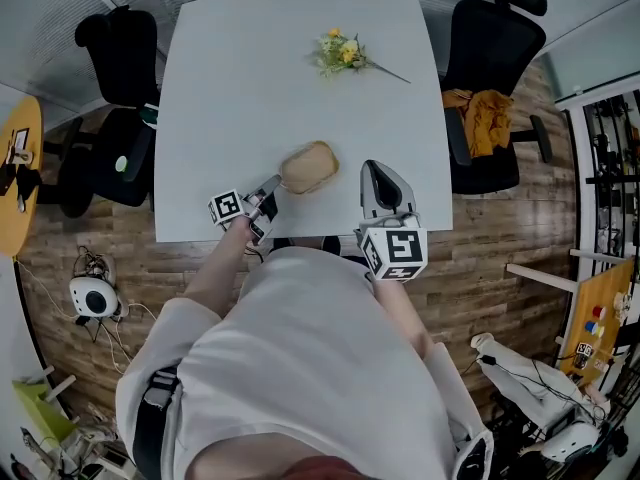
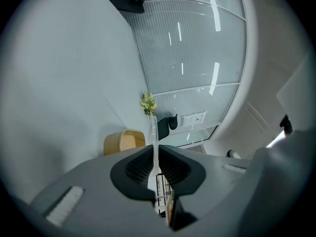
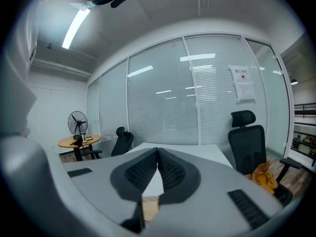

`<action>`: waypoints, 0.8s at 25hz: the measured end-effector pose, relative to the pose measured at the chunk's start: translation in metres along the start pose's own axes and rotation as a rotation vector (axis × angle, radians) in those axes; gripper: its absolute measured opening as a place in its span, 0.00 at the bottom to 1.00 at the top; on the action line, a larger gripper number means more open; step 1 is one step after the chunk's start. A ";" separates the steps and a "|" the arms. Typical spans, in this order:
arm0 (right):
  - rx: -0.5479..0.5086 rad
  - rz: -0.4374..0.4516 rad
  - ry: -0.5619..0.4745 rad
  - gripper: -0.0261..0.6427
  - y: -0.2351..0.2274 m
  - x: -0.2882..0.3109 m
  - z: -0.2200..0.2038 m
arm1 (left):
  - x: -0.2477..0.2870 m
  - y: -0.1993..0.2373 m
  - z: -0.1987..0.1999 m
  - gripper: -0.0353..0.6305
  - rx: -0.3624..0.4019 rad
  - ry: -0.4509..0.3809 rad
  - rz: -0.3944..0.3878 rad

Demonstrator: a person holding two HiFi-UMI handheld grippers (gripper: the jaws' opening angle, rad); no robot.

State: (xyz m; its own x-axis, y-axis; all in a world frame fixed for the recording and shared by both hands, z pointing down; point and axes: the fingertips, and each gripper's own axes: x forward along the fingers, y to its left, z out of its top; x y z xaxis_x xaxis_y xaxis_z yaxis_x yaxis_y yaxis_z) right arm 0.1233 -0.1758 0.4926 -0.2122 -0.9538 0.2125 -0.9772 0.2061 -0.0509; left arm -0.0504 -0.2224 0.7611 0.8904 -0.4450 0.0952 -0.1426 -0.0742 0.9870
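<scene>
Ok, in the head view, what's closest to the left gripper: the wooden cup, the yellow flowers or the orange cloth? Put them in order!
1. The wooden cup, on the table right beside the left gripper.
2. The yellow flowers, on the table's far side.
3. The orange cloth, off the table on the black chair at the right.
</scene>
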 end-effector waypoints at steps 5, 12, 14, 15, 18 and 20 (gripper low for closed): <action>-0.031 0.009 -0.008 0.05 0.005 0.000 0.005 | 0.002 -0.038 0.006 0.12 0.110 -0.001 -0.054; -0.026 0.014 -0.016 0.05 0.004 0.000 0.005 | -0.001 -0.082 0.022 0.12 0.475 -0.003 -0.006; -0.026 0.013 -0.019 0.05 0.004 -0.001 0.005 | 0.000 -0.101 0.025 0.12 0.548 -0.017 -0.011; -0.026 0.014 -0.021 0.05 0.004 -0.001 0.005 | 0.000 -0.110 0.027 0.12 0.590 -0.021 -0.011; -0.027 0.018 -0.023 0.05 0.005 0.000 0.006 | 0.000 -0.137 0.033 0.12 0.739 -0.043 0.016; -0.027 0.021 -0.022 0.05 0.006 0.000 0.006 | -0.001 -0.156 0.037 0.12 0.832 -0.064 0.035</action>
State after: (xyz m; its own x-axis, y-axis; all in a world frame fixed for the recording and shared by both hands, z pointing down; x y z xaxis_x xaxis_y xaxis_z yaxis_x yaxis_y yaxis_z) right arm 0.1177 -0.1764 0.4864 -0.2333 -0.9536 0.1904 -0.9723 0.2322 -0.0284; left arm -0.0453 -0.2429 0.6027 0.8569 -0.5073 0.0922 -0.4649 -0.6829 0.5635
